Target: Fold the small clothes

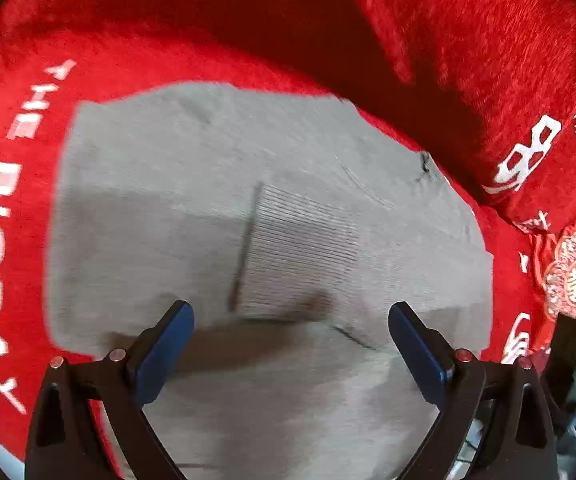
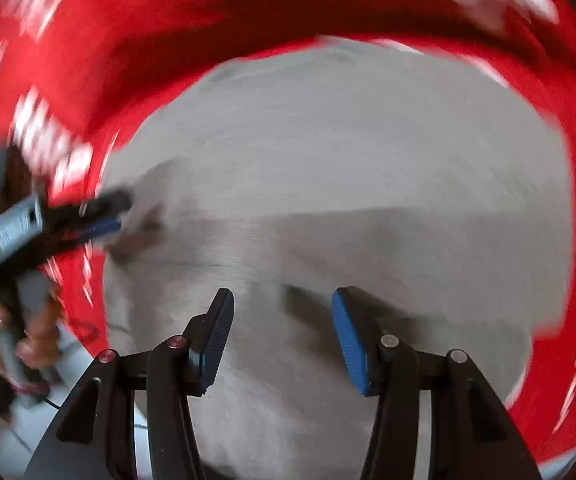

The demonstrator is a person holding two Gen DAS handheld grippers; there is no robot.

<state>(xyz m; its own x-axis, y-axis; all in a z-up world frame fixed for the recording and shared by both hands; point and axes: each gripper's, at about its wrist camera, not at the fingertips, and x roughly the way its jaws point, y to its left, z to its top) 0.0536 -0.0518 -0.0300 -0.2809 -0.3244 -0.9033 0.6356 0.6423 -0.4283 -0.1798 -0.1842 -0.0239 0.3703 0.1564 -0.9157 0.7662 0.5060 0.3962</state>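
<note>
A grey knitted garment (image 1: 272,220) lies spread on a red blanket (image 1: 208,40) with white lettering. It has a ribbed patch in the middle and a fold line across its near part. My left gripper (image 1: 291,312) is open just above the garment's near part, holding nothing. In the blurred right wrist view the same grey garment (image 2: 348,168) fills the middle. My right gripper (image 2: 282,300) is open above it and empty. The left gripper (image 2: 112,216) shows at the garment's left edge in that view.
The red blanket (image 2: 248,20) surrounds the garment on all sides. A raised red fold with white print (image 1: 528,152) stands at the right. A red patterned cloth (image 1: 572,276) lies at the far right edge. A pale floor (image 2: 28,432) shows at the lower left.
</note>
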